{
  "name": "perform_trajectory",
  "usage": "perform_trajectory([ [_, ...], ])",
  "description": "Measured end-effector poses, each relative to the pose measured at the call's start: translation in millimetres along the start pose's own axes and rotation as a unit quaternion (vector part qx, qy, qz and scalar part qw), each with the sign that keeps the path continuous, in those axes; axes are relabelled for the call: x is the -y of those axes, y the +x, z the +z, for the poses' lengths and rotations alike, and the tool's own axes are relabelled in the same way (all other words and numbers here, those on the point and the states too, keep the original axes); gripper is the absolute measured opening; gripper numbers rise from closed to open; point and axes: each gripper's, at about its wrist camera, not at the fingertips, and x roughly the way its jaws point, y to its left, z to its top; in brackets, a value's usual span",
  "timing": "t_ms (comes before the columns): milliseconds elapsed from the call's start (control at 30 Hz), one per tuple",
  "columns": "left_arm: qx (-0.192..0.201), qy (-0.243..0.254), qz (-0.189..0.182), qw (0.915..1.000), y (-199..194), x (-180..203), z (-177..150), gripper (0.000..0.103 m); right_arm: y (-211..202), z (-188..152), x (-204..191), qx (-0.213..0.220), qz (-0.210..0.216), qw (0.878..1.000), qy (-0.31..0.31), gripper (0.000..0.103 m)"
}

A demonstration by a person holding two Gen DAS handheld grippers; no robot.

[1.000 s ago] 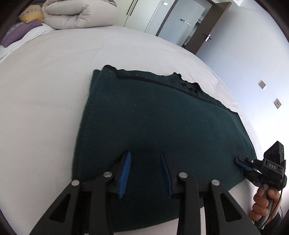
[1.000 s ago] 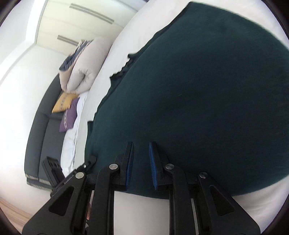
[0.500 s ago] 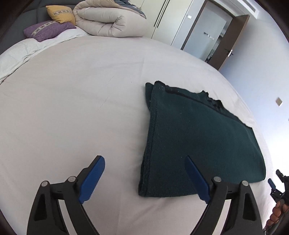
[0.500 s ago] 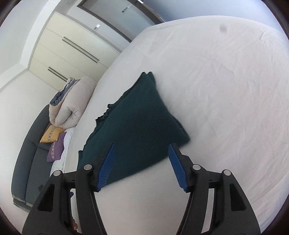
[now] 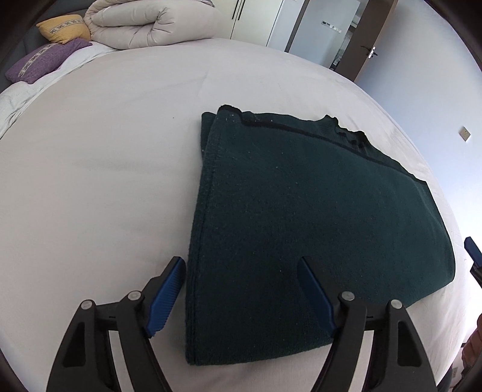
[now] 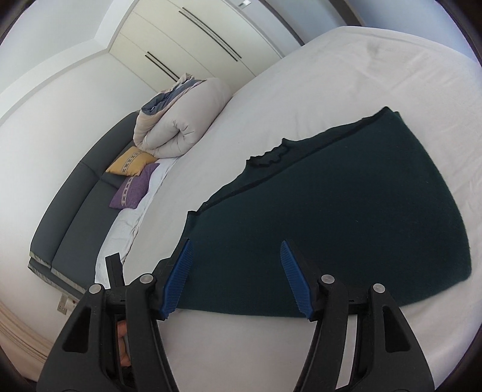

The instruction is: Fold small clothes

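A dark green knitted garment (image 5: 301,217) lies folded flat on the white bed sheet (image 5: 99,187). Its folded edge runs along its left side in the left wrist view, and its collar edge is at the far side. My left gripper (image 5: 241,265) is open and empty above the garment's near left corner. In the right wrist view the same garment (image 6: 346,205) lies ahead. My right gripper (image 6: 236,251) is open and empty above the garment's near edge. A blue tip of the right gripper (image 5: 471,247) shows at the right edge of the left wrist view.
A rolled beige duvet (image 5: 153,22) lies at the head of the bed, with a yellow cushion (image 5: 64,28) and a purple cushion (image 5: 45,60) beside it. A dark grey headboard (image 6: 75,205) runs behind. White wardrobes (image 6: 195,39) and a door (image 5: 370,45) stand beyond the bed.
One second ago both grippers were nearly closed, low over the garment. Both then opened wide and pulled back. Now both have come closer again, still open.
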Motion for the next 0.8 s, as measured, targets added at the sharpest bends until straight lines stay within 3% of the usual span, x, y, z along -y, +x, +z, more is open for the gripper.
perform_trajectory([
  [300, -0.012, 0.005, -0.008, 0.9999, 12.5, -0.4, 7.8, 0.078, 65.9, 18.8, -21.1, -0.054, 0.047, 0.997, -0.017, 0.060],
  [500, -0.032, -0.041, -0.086, 0.9949, 9.9, -20.0, 12.3, 0.077, 107.8, 18.1, -27.3, -0.089, 0.073, 0.993, -0.004, 0.060],
  [633, -0.062, -0.089, -0.163, 0.9807, 11.2, -41.1, 15.4, 0.074, 124.8, 13.6, -32.8, -0.103, 0.086, 0.991, 0.000, 0.060],
  [800, -0.111, -0.158, -0.255, 0.9476, 21.6, -68.2, 18.3, 0.073, 138.3, 10.3, -41.8, -0.122, 0.093, 0.988, -0.009, 0.060],
])
